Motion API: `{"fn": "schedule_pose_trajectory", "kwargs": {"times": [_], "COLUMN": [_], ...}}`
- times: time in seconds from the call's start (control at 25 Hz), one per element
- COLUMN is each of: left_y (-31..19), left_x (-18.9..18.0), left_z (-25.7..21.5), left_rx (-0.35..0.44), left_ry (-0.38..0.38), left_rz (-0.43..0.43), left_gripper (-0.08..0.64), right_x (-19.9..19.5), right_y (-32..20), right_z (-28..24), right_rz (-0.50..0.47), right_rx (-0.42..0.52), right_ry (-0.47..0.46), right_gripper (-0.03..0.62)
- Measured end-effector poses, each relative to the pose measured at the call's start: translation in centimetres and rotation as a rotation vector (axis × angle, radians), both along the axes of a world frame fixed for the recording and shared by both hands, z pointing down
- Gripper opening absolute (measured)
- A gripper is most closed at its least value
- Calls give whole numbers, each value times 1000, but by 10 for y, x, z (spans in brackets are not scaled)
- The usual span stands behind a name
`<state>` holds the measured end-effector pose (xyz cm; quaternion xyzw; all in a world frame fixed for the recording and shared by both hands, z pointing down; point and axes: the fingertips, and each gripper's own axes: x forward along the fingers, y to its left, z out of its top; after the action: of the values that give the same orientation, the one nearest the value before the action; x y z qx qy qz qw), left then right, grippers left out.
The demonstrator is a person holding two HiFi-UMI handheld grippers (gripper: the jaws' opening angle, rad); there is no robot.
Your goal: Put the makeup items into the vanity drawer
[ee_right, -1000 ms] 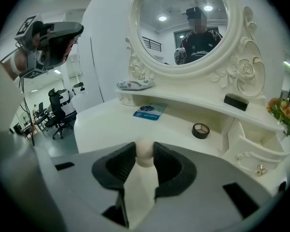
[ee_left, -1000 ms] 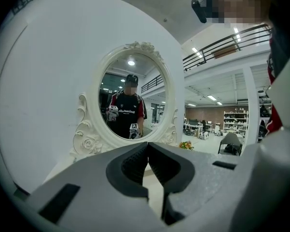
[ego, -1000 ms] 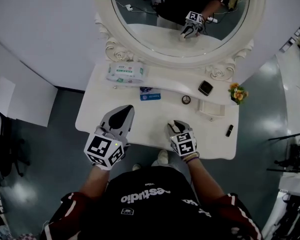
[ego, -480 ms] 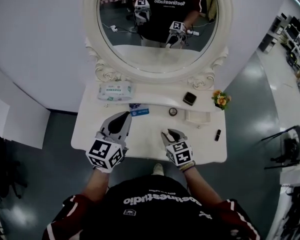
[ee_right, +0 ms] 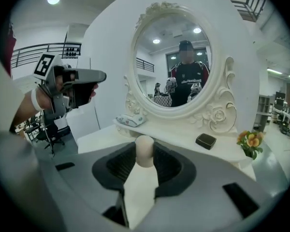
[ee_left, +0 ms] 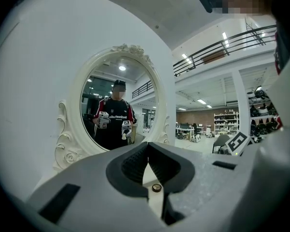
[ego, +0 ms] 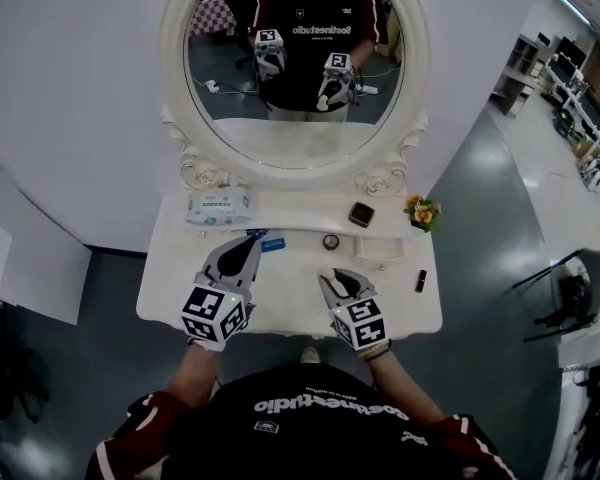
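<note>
White counter (ego: 175, 268) fills the head view. The left gripper (ego: 248, 244) and right gripper (ego: 332, 278) are poised above its front half. A black compact (ego: 361, 214), a round compact (ego: 331, 241) and a lipstick (ego: 420, 280) lie further back and to the right. No open drawer shows here, so I judge it has to be pulled out first.

In the left gripper view, the jaws meet at their tips with nothing between them. That makes this the free gripper for the drawer pull, which will go best taken low and square to the counter's front edge.

In the right gripper view, the jaws are clamped on a cream stick (ee_right: 145, 151), its rounded end just proud of the pads. Squeeze evenly, hold the stick clear of the front edge while the drawer slides, then lower it well inside before letting go.
</note>
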<state>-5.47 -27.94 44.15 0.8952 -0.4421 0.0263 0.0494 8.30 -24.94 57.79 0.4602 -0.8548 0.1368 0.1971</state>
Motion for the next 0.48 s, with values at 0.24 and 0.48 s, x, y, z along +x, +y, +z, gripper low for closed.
{"fn": "schedule_pose_trajectory", "kwargs": {"times": [0.24, 0.48], "left_y": [-1, -3], "left_x": [14, 40], "left_z": [2, -3], "left_rx": [2, 15], "left_ry": [-13, -8], "left_rz": [23, 63], "left_gripper": [6, 6], "right_x": [14, 39], "right_y": [2, 5], "right_z": [-50, -92], "right_rz": [26, 65], "right_rx": [93, 182], "right_ry": [-44, -84], "right_gripper": [115, 112]}}
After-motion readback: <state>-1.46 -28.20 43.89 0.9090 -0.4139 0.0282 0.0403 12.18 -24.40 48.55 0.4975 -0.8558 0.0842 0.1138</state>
